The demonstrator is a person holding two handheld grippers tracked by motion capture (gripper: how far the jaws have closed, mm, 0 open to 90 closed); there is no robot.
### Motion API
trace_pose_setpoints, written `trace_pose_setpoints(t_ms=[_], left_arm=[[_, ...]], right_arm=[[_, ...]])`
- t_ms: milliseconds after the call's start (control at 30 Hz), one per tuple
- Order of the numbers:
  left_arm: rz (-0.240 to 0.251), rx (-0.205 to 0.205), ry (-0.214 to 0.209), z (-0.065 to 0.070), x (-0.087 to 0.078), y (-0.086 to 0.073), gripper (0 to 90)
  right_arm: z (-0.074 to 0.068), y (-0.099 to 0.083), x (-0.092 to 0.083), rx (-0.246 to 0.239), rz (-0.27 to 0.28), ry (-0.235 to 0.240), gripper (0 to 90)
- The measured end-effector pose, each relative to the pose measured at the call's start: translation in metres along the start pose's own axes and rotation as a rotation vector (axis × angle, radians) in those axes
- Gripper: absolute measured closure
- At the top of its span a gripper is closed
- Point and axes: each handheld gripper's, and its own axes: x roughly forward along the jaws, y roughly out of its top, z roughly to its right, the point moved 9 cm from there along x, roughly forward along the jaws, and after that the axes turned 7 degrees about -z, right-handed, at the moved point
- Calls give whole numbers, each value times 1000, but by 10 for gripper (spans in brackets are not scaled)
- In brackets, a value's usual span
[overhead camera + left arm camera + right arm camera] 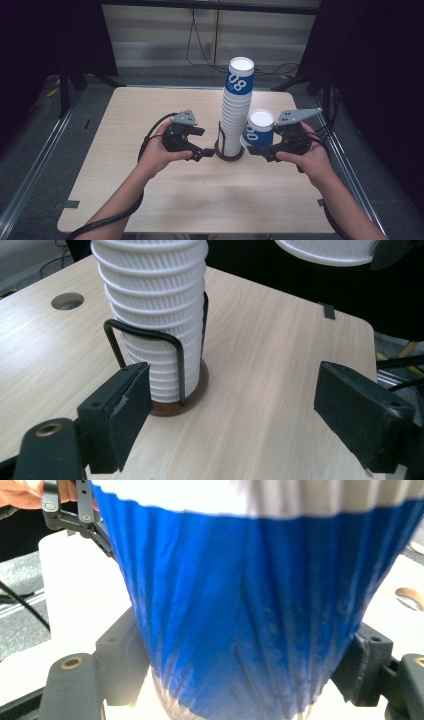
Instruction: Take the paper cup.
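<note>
Two claws sit low over the pale wooden worktop (150, 200), one on each side of a tall stack of cups (236, 107) just right of the high view's middle. The stack stands in a black wire holder (150, 347) on a round brown base (230, 154); its cups are ribbed and white, and the top one is blue with white numerals.

The left claw (200, 142), left of centre in the high view, stands partly open with nothing between its jaws. In the left gripper view its two black pads (125, 412) are well apart, the left one just beside the base, though whether they touch I cannot tell.

The right claw (260, 150), right of the stack, is closed on a single blue cup (260, 130) with a white rim, held upright just beside the stack. In the right gripper view the jaws press on both sides of the cup's creased lower wall, and the left claw appears at the upper left.
</note>
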Motion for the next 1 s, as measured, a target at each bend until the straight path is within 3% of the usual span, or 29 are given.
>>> trace_pose_setpoints(t_ms=[433,1000], left_arm=[[-29,38,-15,15,3,-21,153],[-27,24,-23,17,7,-46,153]], right_arm=[[-13,-11,22,-48,-75,36,215],[-29,-26,43,-131,-198,88,214]])
